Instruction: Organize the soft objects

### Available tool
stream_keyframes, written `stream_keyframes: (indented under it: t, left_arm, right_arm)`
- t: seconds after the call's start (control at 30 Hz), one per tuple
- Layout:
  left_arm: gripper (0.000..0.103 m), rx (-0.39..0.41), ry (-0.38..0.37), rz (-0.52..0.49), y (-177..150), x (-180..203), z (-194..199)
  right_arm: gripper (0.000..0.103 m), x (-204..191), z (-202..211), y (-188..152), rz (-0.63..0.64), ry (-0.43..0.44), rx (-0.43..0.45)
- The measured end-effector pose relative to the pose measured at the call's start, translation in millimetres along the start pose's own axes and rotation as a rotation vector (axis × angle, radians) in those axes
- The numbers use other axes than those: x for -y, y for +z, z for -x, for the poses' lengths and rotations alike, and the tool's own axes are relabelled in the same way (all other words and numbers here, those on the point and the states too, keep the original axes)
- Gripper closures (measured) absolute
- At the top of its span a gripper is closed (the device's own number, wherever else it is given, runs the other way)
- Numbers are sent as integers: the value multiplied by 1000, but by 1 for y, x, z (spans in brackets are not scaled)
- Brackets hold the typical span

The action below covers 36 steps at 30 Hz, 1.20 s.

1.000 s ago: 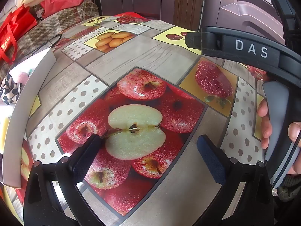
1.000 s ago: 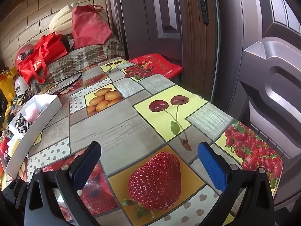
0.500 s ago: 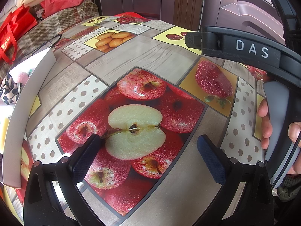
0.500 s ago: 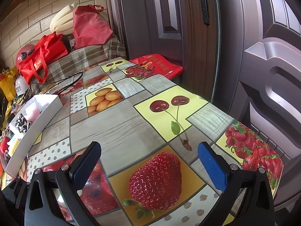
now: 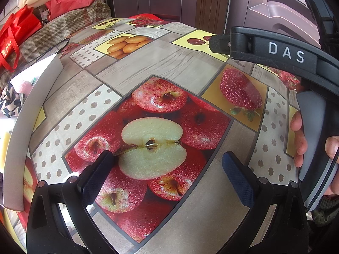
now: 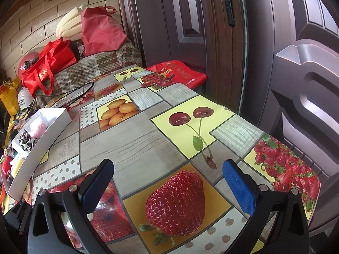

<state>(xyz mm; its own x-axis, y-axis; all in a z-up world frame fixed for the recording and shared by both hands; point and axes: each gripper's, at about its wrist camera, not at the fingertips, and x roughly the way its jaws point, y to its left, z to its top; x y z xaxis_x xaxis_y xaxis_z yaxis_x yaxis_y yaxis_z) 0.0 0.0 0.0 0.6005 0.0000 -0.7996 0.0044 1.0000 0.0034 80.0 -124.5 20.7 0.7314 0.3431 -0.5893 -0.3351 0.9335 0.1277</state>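
Observation:
A long white box (image 6: 40,139) lies along the table's left side, also in the left wrist view (image 5: 27,114). It holds soft items: a pink fluffy one (image 6: 39,128), a black-and-white patterned cloth (image 6: 26,140) (image 5: 10,101), a yellow piece (image 6: 18,164) and a red one (image 6: 6,163). My left gripper (image 5: 167,169) is open and empty, low over the printed apples. My right gripper (image 6: 167,180) is open and empty over the printed strawberry; its body (image 5: 275,50) shows in the left wrist view at the right.
The table wears a fruit-print oilcloth (image 6: 137,146). A black cable (image 6: 78,91) lies at its far end. Red bags (image 6: 46,67) and a plaid-covered bench (image 6: 95,67) stand behind. Dark doors (image 6: 211,31) are close on the right, past the table's edge.

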Motion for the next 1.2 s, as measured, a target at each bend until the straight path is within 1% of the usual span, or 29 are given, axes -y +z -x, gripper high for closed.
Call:
stream_keyframes:
  t: [0.43,0.77,0.93,1.2]
  left_arm:
    - [1,0,0,0,0,0,0]
    - [1,0,0,0,0,0,0]
    - [1,0,0,0,0,0,0]
    - [1,0,0,0,0,0,0]
  right_arm:
    - [0,-2,-1,-1,-2,13,-14]
    - [0,7,-9,-2,-59,73,-74]
    - [0,6,-8,-3,-63,77,-81]
    - [0,7,-15,-3,-77,85,-117]
